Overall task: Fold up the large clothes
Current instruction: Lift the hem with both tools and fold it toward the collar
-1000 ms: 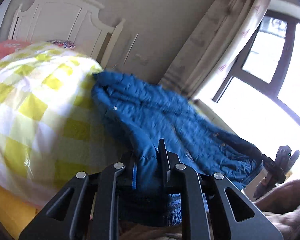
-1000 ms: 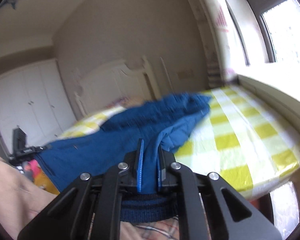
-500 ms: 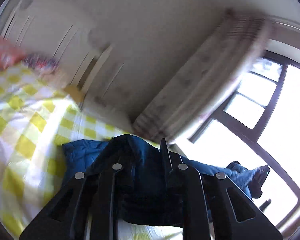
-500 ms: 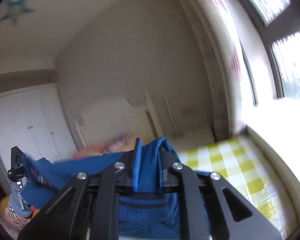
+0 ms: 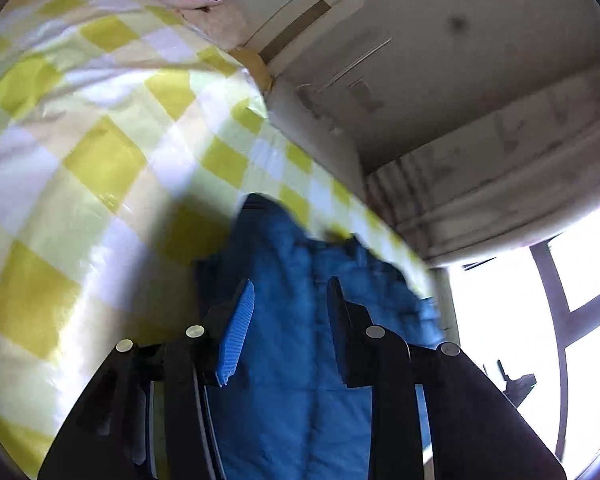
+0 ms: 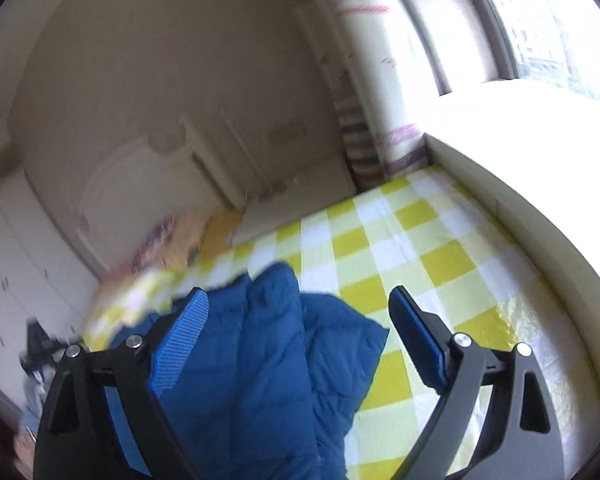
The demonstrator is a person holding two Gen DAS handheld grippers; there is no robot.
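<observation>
- Blue quilted jacket lies on the yellow-checked bed, bunched toward the 6 o'clock edge of both views.
- Left gripper: its jaws have just been opening a little; a second ago they pinched the fabric, which now runs between them with a gap at each pad.
- Right gripper: its jaws have just sprung wide apart, and the jacket sits loose between them, freed.
- Judgement: both corners are let go, so this fold looks laid down; next comes a new hold.
</observation>
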